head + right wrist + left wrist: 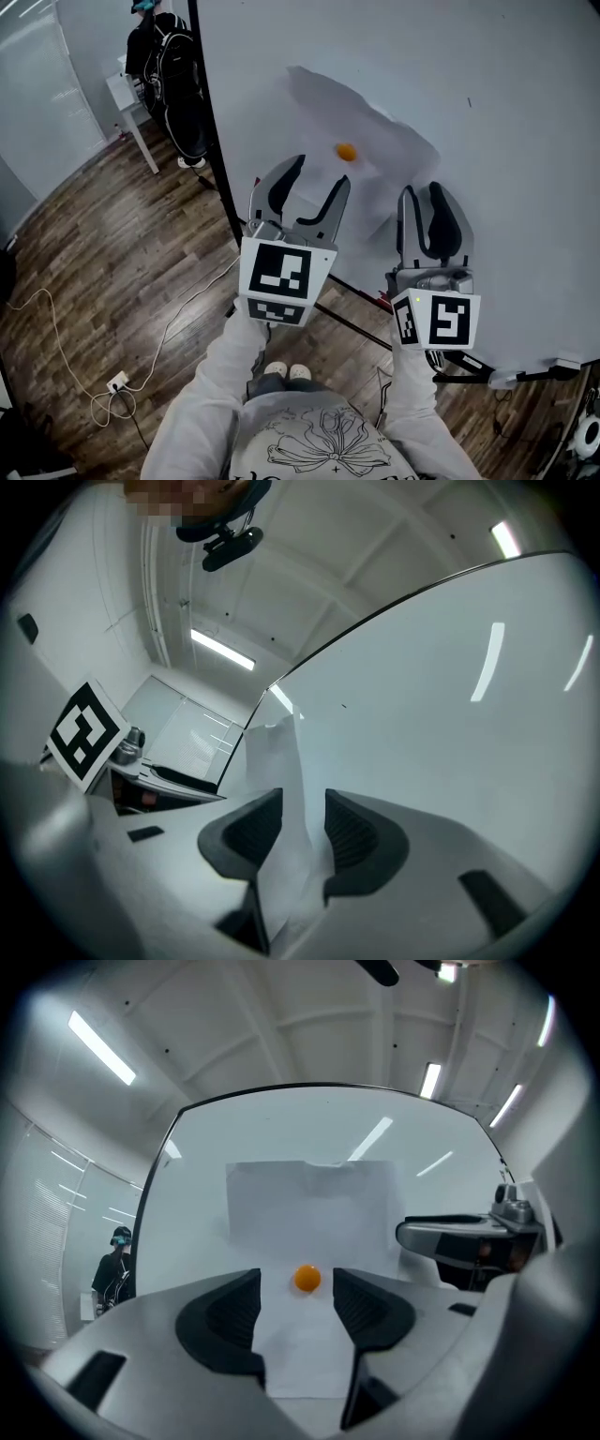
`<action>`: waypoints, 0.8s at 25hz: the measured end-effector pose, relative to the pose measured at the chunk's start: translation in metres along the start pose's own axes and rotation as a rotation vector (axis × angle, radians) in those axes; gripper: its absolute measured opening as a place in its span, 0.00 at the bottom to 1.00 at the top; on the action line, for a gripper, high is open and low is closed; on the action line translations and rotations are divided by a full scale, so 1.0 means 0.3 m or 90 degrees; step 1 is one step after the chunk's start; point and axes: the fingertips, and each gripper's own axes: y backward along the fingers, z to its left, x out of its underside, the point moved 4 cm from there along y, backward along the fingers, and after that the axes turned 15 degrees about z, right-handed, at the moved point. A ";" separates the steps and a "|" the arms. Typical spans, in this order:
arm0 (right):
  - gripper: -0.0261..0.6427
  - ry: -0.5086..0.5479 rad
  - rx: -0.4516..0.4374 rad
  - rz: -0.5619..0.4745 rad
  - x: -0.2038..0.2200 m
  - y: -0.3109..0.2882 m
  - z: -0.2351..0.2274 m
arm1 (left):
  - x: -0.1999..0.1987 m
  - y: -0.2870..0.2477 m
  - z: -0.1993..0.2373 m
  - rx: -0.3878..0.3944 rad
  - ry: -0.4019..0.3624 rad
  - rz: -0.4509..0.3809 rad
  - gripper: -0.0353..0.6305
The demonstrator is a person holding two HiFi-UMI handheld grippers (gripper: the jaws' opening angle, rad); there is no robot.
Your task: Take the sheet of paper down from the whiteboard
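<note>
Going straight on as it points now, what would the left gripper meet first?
Probably the orange magnet on the sheet of paper, between the left gripper's open jaws; depth unclear.

Head view steeply down; both gripper views near, facing shared whiteboard [525, 84]

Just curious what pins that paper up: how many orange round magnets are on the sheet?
1. The orange magnet sits near the middle of the sheet, straight ahead of the left gripper, jaws open. The right gripper may hide another.
</note>
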 end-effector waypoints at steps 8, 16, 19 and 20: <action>0.24 0.004 0.016 0.013 -0.002 -0.043 -0.003 | -0.013 -0.105 -0.026 0.046 -0.030 0.009 0.39; 0.20 0.008 0.016 0.021 0.013 -0.090 0.011 | -0.005 -0.177 -0.030 0.069 -0.048 0.021 0.39; 0.18 0.011 0.018 0.026 0.011 -0.105 0.024 | -0.006 -0.180 -0.012 0.058 -0.052 0.016 0.34; 0.17 0.012 0.019 0.029 0.010 -0.110 0.026 | -0.007 -0.181 -0.008 0.056 -0.052 0.016 0.32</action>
